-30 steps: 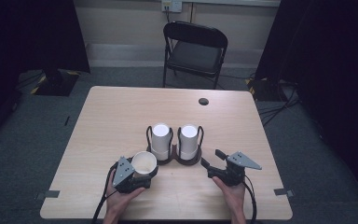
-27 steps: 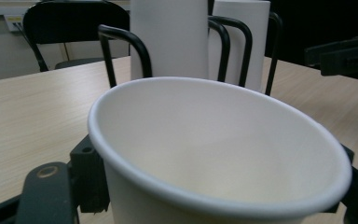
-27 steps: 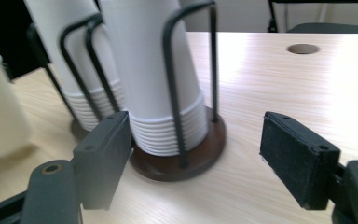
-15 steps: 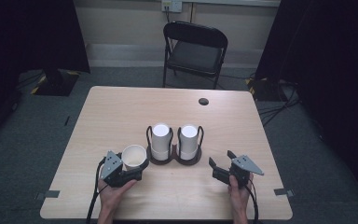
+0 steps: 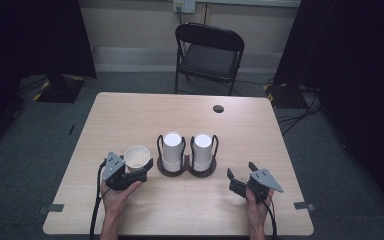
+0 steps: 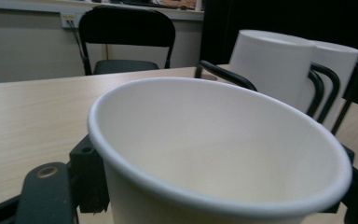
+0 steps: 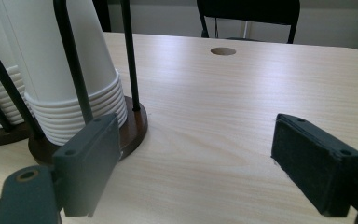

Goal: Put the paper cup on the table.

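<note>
Left gripper (image 5: 136, 172): jaws clamped on either side of a single white paper cup (image 5: 136, 157), mouth up, held left of the cup holder and clear of it
Paper cup: upright, empty inside as the left gripper view shows (image 6: 223, 154); a black pad sits against its wall at each side
Right gripper (image 5: 240, 176): jaws have just been opening and now stand wide apart with nothing between them; bare tabletop lies in the gap (image 7: 196, 158)
Right gripper position: low over the table, just right of the holder's right-hand stack, not touching it
Cup holder (image 5: 187, 170): dark round wooden base with two bays, each fenced by black wire loops, at the middle of the table
Left stack (image 5: 172, 150): white cups nested upside down in the left bay
Right stack (image 5: 202, 150): a second inverted stack in the right bay; many rims are layered at its foot in the right gripper view (image 7: 74, 112)
In the way: the wire loops (image 7: 72, 60) stand between the right gripper and the stacked cups
Table (image 5: 130, 115): light wood, with a round cable hole (image 5: 218, 108) near the far edge
Behind: a black folding chair (image 5: 208, 52) beyond the table, a wall socket (image 5: 184, 6) above it, dark curtains to both sides
Floor: grey carpet, cables trailing at the right
</note>
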Motion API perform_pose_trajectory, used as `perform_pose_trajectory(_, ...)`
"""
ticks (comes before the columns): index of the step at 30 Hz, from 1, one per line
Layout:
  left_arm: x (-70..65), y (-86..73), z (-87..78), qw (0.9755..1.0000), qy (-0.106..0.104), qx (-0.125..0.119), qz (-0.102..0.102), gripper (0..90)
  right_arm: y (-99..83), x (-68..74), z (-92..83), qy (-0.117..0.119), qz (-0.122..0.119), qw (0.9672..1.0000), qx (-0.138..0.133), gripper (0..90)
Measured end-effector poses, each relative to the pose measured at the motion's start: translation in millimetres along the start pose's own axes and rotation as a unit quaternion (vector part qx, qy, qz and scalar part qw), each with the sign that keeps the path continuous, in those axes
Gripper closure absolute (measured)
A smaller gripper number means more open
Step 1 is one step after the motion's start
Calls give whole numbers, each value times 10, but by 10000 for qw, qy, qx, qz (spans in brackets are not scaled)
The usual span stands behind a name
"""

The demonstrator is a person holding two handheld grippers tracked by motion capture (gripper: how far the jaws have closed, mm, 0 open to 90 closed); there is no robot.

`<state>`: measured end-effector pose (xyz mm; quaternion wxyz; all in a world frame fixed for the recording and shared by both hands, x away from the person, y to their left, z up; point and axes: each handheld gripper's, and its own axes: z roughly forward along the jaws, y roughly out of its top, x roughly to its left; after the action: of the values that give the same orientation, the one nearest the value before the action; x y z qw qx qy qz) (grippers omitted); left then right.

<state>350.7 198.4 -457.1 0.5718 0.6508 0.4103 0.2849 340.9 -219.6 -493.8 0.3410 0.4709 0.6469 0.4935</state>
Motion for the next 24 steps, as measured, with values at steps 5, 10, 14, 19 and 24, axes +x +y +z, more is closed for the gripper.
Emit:
perform_pose_trajectory(5, 86, 87, 53, 9997, 191, -117, -41, 212, -7, -4, -15, -2, 36, 10000, -67, 140)
perform_pose_trajectory(10, 170, 120, 175, 9997, 227, 38, -58, 209, -13, -1, -35, -25, 29, 9999, -124, 141)
perform_pose_trajectory(14, 230, 112, 245, 9996, 278, -2, -40, 209, -29, 11, -70, -35, 5, 9996, -267, 141)
perform_pose_trajectory(19, 343, 77, 397, 9990, 368, 136, -193, 204, -33, 9, -80, 3, 7, 9996, -295, 141)
perform_pose_trajectory(24, 395, 60, 539, 9990, 344, 242, -166, 203, -32, 2, -80, 32, 26, 9996, -278, 142)
